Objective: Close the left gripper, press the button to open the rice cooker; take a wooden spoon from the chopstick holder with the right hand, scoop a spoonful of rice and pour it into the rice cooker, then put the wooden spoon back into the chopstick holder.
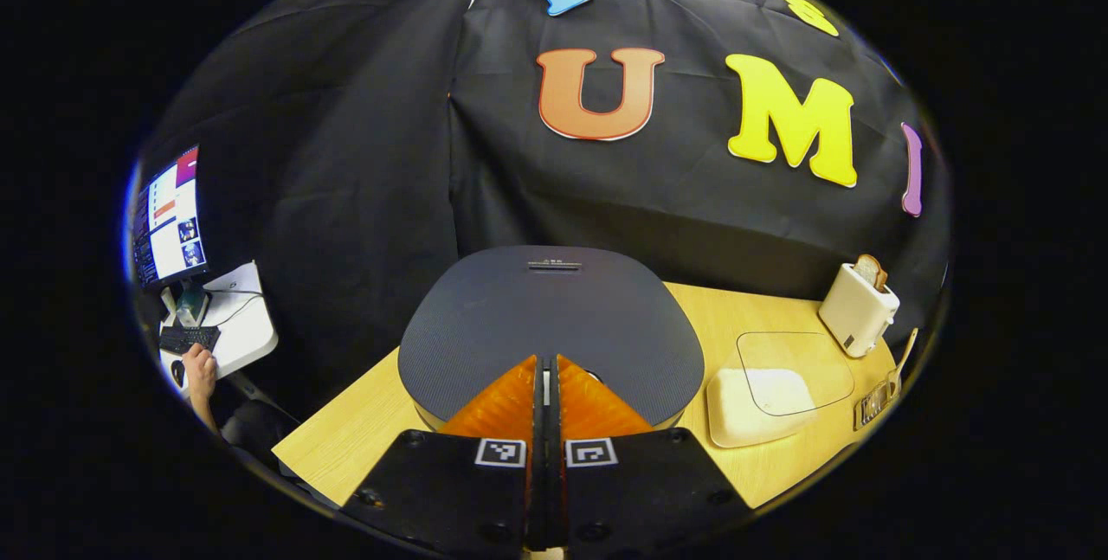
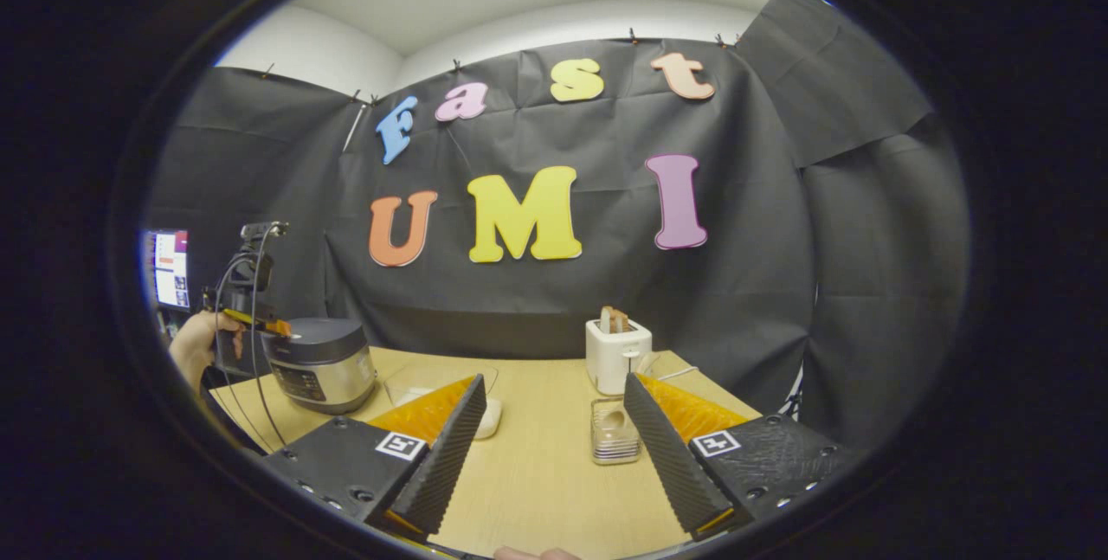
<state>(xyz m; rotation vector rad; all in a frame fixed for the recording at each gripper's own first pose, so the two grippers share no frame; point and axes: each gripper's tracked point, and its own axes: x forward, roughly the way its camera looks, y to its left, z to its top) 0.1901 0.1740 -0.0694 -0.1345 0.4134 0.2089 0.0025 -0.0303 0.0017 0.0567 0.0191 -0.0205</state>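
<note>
My left gripper (image 1: 545,370), fingers pressed together, hovers over the closed rice cooker (image 1: 551,326); my right gripper (image 2: 550,426) hangs spread before the chopstick holder (image 2: 615,432), wooden spoon (image 2: 612,415) inside.

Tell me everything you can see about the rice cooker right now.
The rice cooker is a squat, rounded appliance with a dark, finely textured lid, shut, and a silvery body carrying a front panel. It stands upright at the wooden table's left end. The left gripper, fingers closed, hovers at the lid's front edge; contact is unclear.
</note>
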